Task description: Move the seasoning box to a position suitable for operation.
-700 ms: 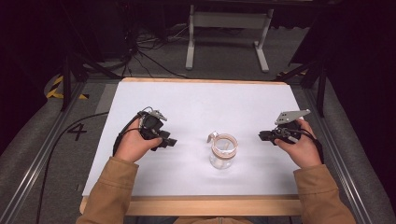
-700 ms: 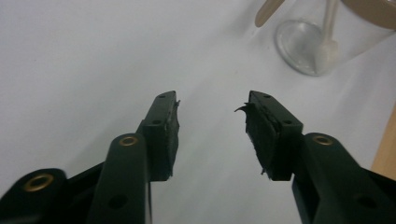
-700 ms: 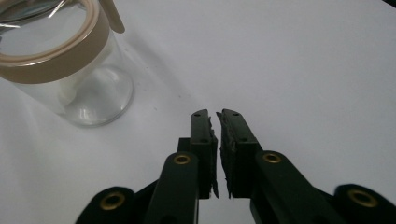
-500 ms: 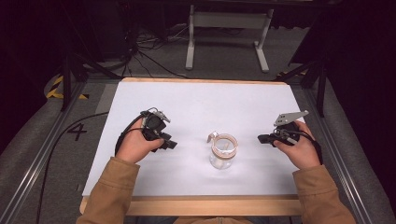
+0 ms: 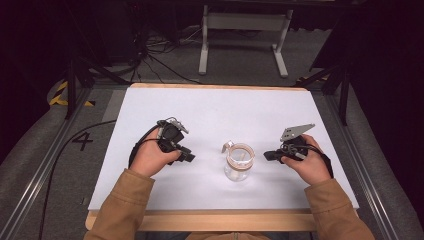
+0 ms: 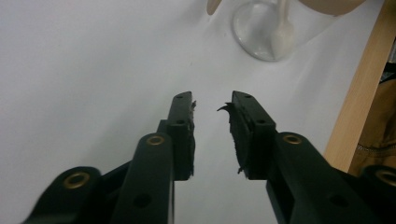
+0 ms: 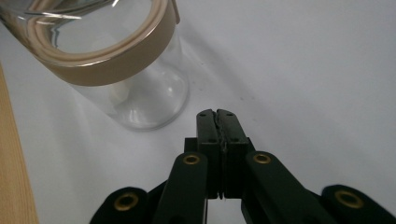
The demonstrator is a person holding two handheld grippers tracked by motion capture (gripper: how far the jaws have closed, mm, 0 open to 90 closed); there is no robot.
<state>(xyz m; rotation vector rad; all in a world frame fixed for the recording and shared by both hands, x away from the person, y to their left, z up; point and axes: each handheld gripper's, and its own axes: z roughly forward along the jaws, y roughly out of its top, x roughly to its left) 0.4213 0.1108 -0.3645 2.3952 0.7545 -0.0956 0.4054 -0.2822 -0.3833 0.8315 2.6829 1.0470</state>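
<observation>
Just ahead of both grippers' jaws, glass jar (image 5: 238,162) between them.

A fixed camera is looking forward and down over the white table (image 5: 210,115), while cameras riding each gripper are peering along their black fingers (image 6: 184,135) (image 7: 219,135), close above the table, all three taking in the glass jar (image 5: 239,162) (image 6: 266,30) (image 7: 116,65).
</observation>
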